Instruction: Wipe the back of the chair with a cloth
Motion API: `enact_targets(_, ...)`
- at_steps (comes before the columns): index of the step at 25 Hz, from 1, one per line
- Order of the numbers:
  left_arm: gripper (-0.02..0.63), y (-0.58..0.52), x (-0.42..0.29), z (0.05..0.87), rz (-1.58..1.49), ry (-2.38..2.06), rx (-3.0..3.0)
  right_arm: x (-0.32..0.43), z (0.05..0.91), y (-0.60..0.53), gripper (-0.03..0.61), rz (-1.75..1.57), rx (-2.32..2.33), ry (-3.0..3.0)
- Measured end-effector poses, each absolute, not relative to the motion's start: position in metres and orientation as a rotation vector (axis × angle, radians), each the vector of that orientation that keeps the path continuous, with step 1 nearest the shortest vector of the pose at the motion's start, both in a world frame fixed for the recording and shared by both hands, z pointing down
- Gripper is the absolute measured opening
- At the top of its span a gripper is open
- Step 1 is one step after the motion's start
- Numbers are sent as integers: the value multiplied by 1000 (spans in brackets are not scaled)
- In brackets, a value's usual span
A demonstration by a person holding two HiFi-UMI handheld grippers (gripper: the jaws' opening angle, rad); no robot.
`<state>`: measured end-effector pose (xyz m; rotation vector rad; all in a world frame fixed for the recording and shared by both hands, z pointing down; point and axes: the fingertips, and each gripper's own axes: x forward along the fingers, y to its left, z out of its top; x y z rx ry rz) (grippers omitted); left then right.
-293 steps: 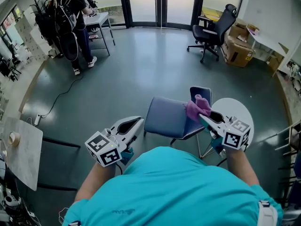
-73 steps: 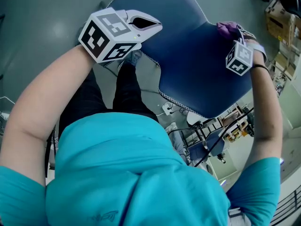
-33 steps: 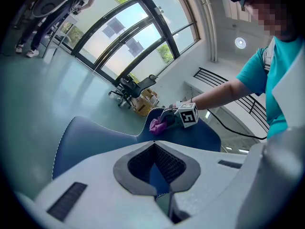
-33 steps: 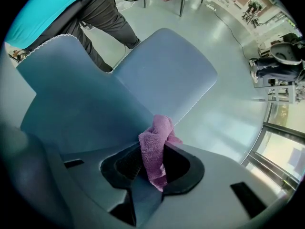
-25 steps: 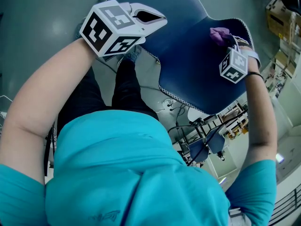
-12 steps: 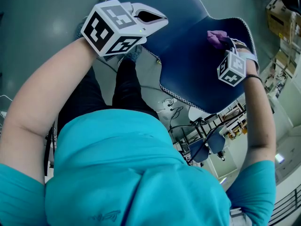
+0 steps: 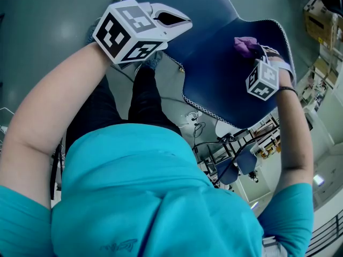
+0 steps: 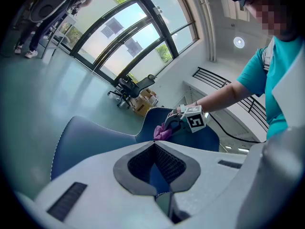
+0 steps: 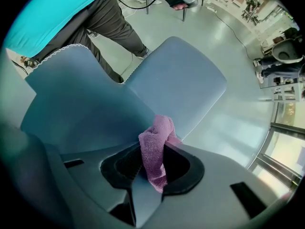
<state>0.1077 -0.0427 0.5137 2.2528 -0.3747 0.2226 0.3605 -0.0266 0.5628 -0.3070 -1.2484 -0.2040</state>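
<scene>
Two pairs of jaws are seen. The right gripper (image 9: 159, 150) is clamped on a pink cloth (image 9: 159, 128), which is pressed to the blue chair back (image 9: 81, 104). The left gripper (image 8: 155, 146) is closed on nothing. The cloth is judged soft and light (easily slipped), so its bunched middle is best gripped.

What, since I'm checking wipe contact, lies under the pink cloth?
The blue chair: the cloth, held in the right gripper, appears pressed against it. The patch directly beneath is covered, so its state is unseen.
</scene>
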Motion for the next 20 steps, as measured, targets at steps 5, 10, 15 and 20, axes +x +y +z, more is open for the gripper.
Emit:
enact_targets(5, -5, -43, 109, 512, 214, -375, 2250, 358, 562, -18, 109, -195, -322, -1249)
enact_targets(10, -5, -40, 108, 513, 213, -374, 2252, 355, 562, -9, 109, -181, -332, -1250)
enact_targets(15, -5, -36, 108, 512, 210, -372, 2252, 349, 560, 7, 109, -149, -348, -1258)
enact_targets(20, -5, -38, 106, 507, 207, -376, 2254, 343, 556, 16, 109, -123, -362, -1256)
